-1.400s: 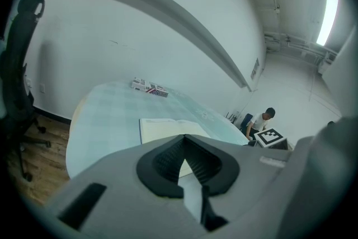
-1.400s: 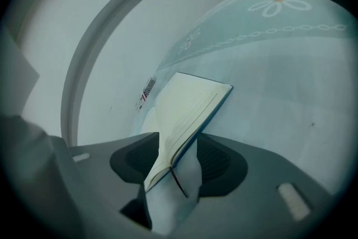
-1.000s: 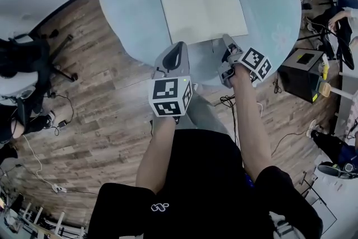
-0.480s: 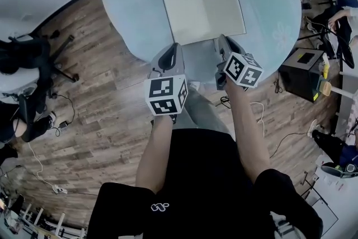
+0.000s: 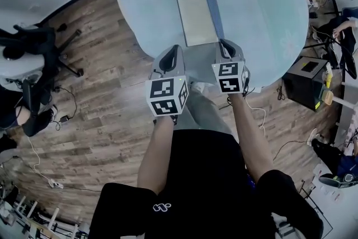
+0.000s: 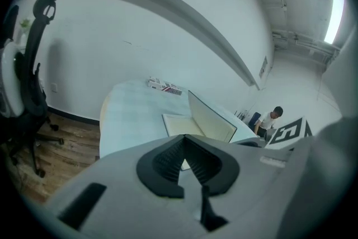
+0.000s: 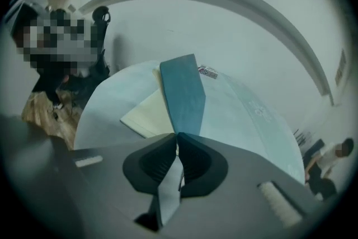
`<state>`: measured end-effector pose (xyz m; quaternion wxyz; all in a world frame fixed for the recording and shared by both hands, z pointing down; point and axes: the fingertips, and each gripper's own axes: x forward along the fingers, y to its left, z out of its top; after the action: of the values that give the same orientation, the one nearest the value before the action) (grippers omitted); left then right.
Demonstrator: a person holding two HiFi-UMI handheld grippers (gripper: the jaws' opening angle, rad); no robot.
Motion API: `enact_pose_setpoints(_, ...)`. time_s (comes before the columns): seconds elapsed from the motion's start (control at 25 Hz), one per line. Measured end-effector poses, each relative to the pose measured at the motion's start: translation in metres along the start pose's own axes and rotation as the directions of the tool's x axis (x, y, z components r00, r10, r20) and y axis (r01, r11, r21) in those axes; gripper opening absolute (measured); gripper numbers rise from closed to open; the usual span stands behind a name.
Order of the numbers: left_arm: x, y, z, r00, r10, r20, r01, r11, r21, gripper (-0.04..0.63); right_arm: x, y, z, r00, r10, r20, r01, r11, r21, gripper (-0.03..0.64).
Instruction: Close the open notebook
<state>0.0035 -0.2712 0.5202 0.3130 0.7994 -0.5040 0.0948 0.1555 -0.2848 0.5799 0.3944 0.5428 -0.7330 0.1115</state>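
Note:
An open notebook lies on the round pale-blue table (image 5: pixel 251 25). Its left page (image 5: pixel 196 18) lies flat; its right half stands roughly upright and shows its blue cover (image 5: pixel 213 7). My right gripper (image 5: pixel 226 48) is shut on that cover's near edge; in the right gripper view the blue cover (image 7: pixel 183 92) rises from between the jaws (image 7: pixel 177 134), beside the cream page (image 7: pixel 146 112). My left gripper (image 5: pixel 170 59) hovers at the table's near edge, left of the notebook, jaws (image 6: pixel 184 140) together and holding nothing. From it, the flat page (image 6: pixel 178 125) and raised half (image 6: pixel 211 120) lie ahead.
A small printed box (image 6: pixel 164 85) lies at the table's far edge. An office chair (image 5: pixel 28 47) stands on the wood floor at left, a black box (image 5: pixel 305 84) at right, and cables trail on the floor. A person (image 6: pixel 271 118) sits far off.
The right gripper has rolled and swung leftward, lifting the notebook's right half from flat to upright. The left gripper has edged slightly forward toward the table.

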Motion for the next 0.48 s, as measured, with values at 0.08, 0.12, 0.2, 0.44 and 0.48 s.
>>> enact_pose_setpoints(0.08, -0.004, 0.005, -0.001, 1.000, 0.009, 0.001, -0.009, 1.000, 0.000, 0.003, 0.004, 0.009, -0.001, 0.999, -0.016, -0.036, 0.010, 0.989, -0.147, 0.028)
enact_pose_setpoints(0.12, -0.007, 0.006, -0.001, 1.000, 0.013, 0.002, -0.013, 1.000, 0.003, 0.003, 0.006, 0.014, -0.002, 0.998, -0.023, -0.055, 0.010, 0.975, -0.222, 0.029)
enact_pose_setpoints(0.2, -0.011, 0.007, 0.000, 1.000, 0.020, 0.007, -0.021, 1.000, 0.010, 0.003, 0.009, 0.021, -0.005, 0.995, -0.036, -0.092, 0.001, 0.935, -0.356, 0.032)
enact_pose_setpoints(0.44, -0.020, 0.021, 0.004, 0.999, 0.043, 0.021, -0.044, 0.999, 0.017, 0.003, 0.020, 0.035, -0.014, 0.980, -0.080, -0.181, -0.062, 0.744, -0.665, 0.040)
enact_pose_setpoints(0.48, -0.021, 0.023, 0.006, 0.999, 0.047, 0.026, -0.048, 0.999, 0.019, 0.003, 0.022, 0.037, -0.015, 0.977, -0.072, -0.199, -0.085, 0.730, -0.678, 0.044)
